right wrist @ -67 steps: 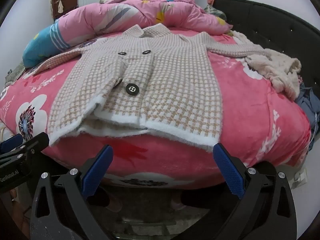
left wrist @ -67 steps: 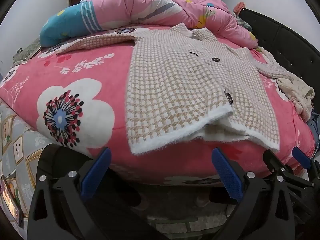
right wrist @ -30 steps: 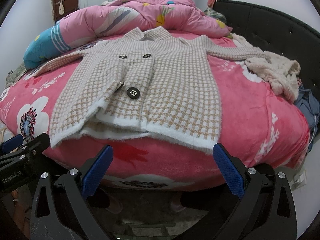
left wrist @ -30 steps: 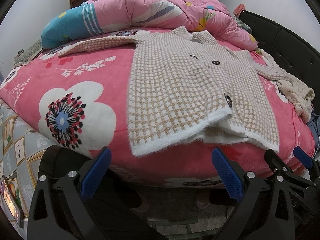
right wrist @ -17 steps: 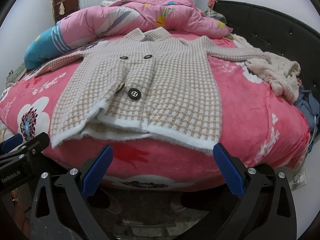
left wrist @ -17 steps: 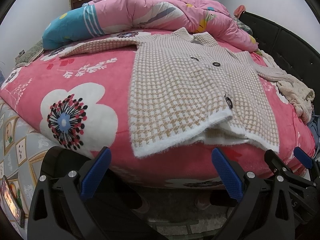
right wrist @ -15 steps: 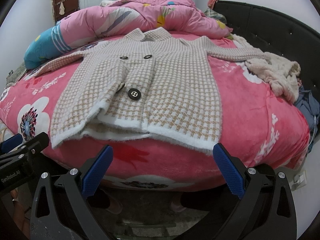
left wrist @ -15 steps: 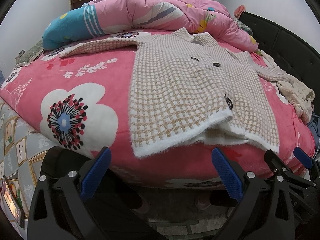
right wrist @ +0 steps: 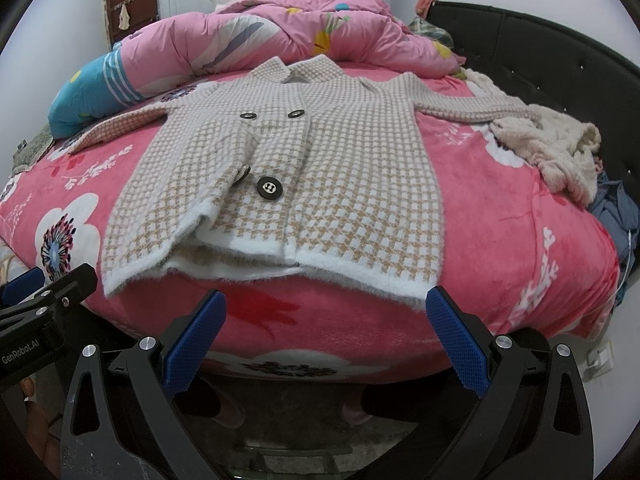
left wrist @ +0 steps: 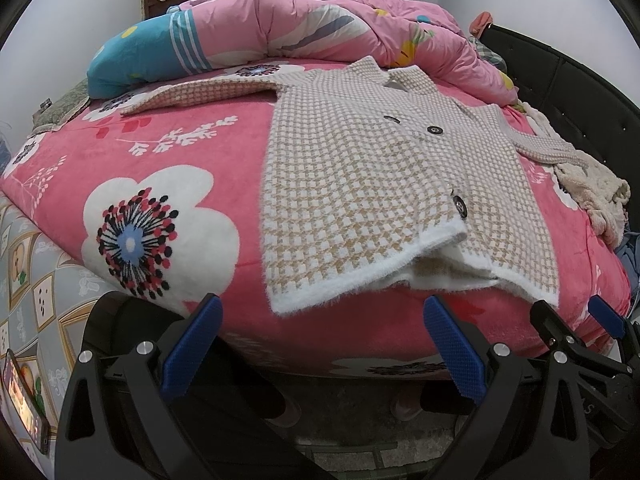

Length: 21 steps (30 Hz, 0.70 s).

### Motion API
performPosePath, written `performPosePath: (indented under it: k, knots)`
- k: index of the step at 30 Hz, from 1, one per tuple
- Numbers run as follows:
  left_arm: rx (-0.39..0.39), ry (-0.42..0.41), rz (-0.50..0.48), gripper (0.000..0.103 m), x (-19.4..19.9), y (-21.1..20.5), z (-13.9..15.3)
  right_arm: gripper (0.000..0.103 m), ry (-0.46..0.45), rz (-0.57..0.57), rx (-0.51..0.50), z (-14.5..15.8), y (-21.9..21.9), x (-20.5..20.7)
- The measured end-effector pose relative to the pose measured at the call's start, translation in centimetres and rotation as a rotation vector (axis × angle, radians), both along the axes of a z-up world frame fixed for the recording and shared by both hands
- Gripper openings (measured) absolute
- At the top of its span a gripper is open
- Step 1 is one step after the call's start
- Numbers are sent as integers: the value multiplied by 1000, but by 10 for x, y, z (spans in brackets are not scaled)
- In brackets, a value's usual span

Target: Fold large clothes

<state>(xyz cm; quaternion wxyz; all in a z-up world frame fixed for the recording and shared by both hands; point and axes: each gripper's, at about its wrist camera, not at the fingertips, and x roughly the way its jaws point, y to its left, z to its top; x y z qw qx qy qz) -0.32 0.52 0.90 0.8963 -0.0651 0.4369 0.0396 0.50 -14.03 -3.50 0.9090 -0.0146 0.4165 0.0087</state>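
A beige and white checked knit coat with dark buttons lies spread front-up on the pink flowered bed cover, sleeves stretched out to both sides, hem at the near edge. It also shows in the right wrist view. My left gripper is open and empty, just short of the hem's left corner. My right gripper is open and empty, below the hem's right part. The right gripper also shows at the left view's lower right.
A rolled pink and blue quilt lies along the far side of the bed. A cream fleece garment is heaped at the right by the black headboard. A blue cloth hangs off the right edge. The floor lies below the grippers.
Both grippers have risen slightly and edged toward the bed, so the coat's hem sits a little lower and nearer in both views. Both stay open and the coat has not moved.
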Motion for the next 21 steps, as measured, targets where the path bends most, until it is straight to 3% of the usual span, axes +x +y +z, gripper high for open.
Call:
performPosePath:
  k: [21]
  knots:
    - [-6, 6, 9, 99, -1, 8, -5, 96, 12, -29, -1, 2, -6, 0]
